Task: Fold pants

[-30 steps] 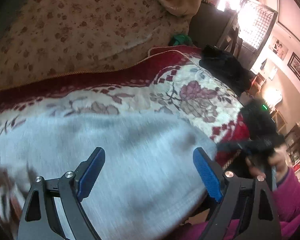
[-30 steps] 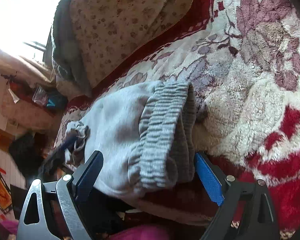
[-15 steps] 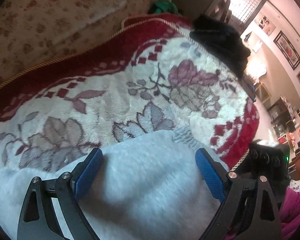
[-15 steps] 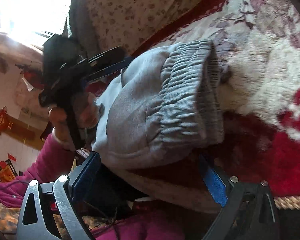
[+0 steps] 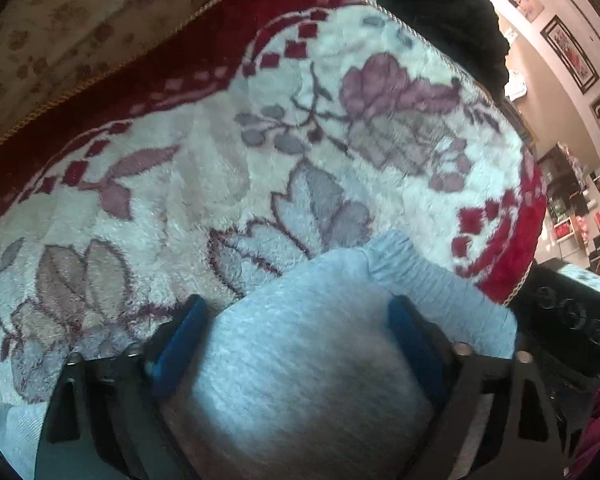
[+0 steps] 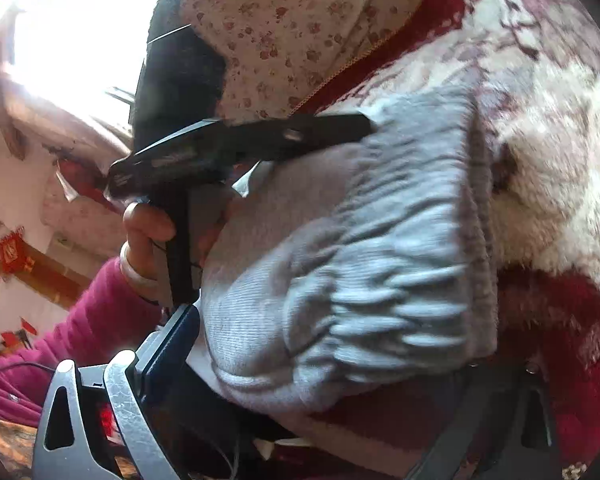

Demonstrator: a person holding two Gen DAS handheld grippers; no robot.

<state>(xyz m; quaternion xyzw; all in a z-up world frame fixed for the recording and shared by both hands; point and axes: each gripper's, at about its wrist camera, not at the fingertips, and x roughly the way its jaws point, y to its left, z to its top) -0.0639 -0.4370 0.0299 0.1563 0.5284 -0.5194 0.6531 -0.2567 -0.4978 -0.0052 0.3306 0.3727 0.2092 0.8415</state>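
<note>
The grey pants (image 5: 308, 364) lie bunched on a white and red flowered blanket (image 5: 228, 168) at its near edge. Their ribbed elastic waistband (image 6: 404, 264) faces the right wrist view. My left gripper (image 5: 296, 340) is open, its blue pads either side of the grey cloth, low over it. My right gripper (image 6: 332, 364) is open with the waistband end between its fingers; its right finger is hidden behind the cloth. In the right wrist view the left gripper's dark fingers (image 6: 300, 136) lie across the far side of the pants, held by a hand (image 6: 148, 236) in a magenta sleeve.
A flowered beige cushion (image 6: 284, 28) and a dark garment (image 6: 176, 80) lie behind the blanket. A black bundle (image 5: 448, 20) sits at the blanket's far corner. The blanket's red edge (image 5: 528, 248) drops off at the right, with room furniture beyond.
My left gripper has moved along the pants toward the waistband end, so much more bare blanket shows ahead of it. My right gripper has closed in on the waistband, which now fills its view.
</note>
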